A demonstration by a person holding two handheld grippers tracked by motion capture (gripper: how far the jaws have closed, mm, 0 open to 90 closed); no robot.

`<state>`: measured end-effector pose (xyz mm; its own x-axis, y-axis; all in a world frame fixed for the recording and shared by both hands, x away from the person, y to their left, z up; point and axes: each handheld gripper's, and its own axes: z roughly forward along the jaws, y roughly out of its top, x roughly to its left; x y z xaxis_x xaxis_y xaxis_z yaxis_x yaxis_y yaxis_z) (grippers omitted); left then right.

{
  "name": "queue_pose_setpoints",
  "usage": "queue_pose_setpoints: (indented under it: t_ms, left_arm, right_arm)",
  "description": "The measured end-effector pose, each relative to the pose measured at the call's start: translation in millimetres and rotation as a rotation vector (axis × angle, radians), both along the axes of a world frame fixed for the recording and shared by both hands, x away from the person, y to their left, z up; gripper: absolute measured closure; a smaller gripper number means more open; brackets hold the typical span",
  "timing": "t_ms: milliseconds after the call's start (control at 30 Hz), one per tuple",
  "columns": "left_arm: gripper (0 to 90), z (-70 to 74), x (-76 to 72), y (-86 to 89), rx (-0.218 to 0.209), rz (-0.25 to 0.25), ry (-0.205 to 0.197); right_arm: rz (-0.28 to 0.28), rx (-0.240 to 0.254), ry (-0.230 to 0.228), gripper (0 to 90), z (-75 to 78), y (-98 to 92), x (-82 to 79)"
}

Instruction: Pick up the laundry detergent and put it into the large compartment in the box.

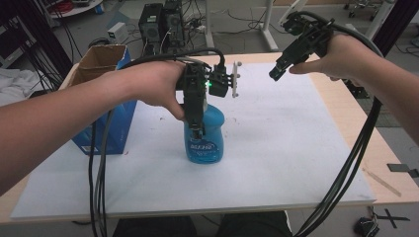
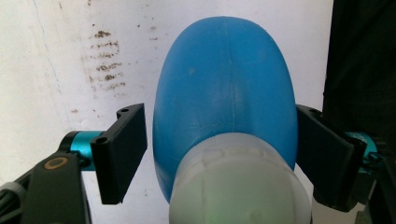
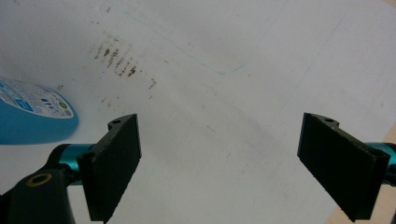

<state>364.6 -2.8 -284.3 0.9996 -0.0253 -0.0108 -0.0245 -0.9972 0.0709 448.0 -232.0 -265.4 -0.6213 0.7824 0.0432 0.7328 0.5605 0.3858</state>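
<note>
Straddling the upright blue bottle (image 1: 204,136) from directly above, my left gripper (image 2: 219,158) stands wide, its right jaw touching, left jaw just clear.

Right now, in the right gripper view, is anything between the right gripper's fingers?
No. The right gripper has its fingers spread wide over the bare white table sheet.

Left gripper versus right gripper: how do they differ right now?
The left gripper points down over the upright blue plastic bottle, jaws straddling it, one pad still apart. The right gripper hangs higher above the bare white board, jaws wide with nothing between. Both are hand-held, with black jaws.
</note>
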Motion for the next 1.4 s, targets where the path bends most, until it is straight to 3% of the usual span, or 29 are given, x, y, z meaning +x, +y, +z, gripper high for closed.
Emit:
queue_pose_setpoints:
  t_ms: [1400]
  left_arm:
    - [33.3,-4.7,2.7,-2.5,0.022,-0.003,0.014]
  right_arm:
    - [-0.004,0.003,0.005,12.7,-1.9,-2.7,0.3]
